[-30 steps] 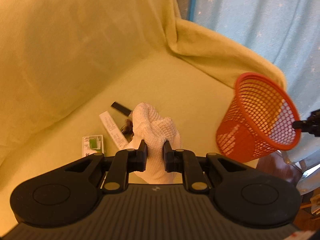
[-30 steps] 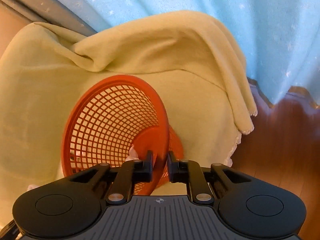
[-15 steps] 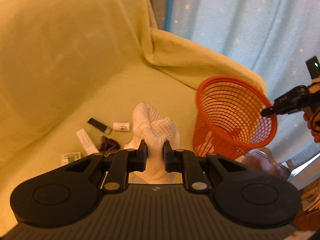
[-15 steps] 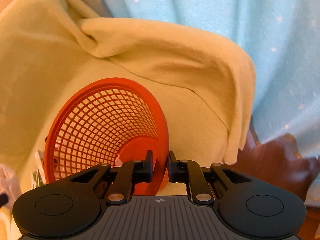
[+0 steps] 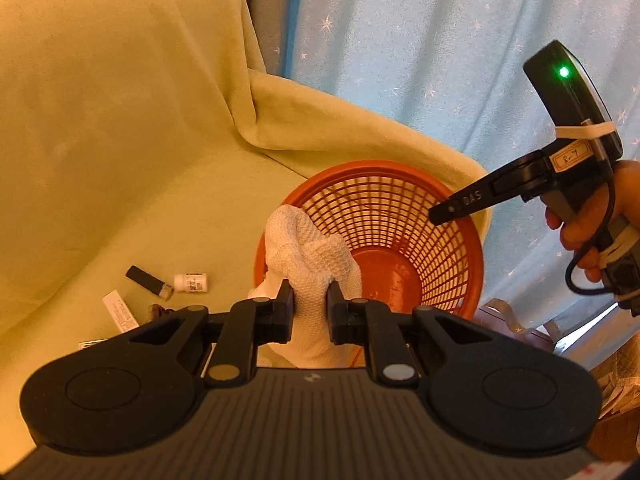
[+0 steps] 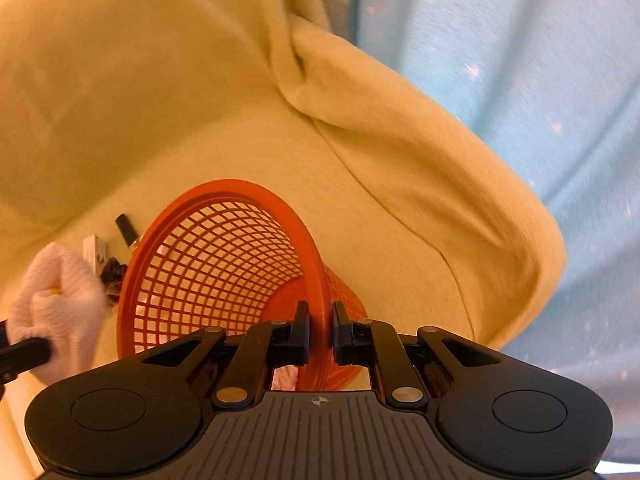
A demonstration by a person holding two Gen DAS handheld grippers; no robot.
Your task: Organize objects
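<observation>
While your left gripper (image 5: 310, 304) clamps the white cloth (image 5: 308, 252) at the near rim of the orange basket (image 5: 400, 240), your right gripper (image 6: 320, 330) pinches that basket's rim, tilting it over the yellow sofa (image 5: 120, 140). A small white bottle (image 5: 192, 282) and black tube (image 5: 146, 282) lie left of the basket.

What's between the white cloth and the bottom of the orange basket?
Nothing: in the left wrist view, only bare mesh wall separates the white cloth from the orange basket floor. The cloth overlaps the near rim.
</observation>
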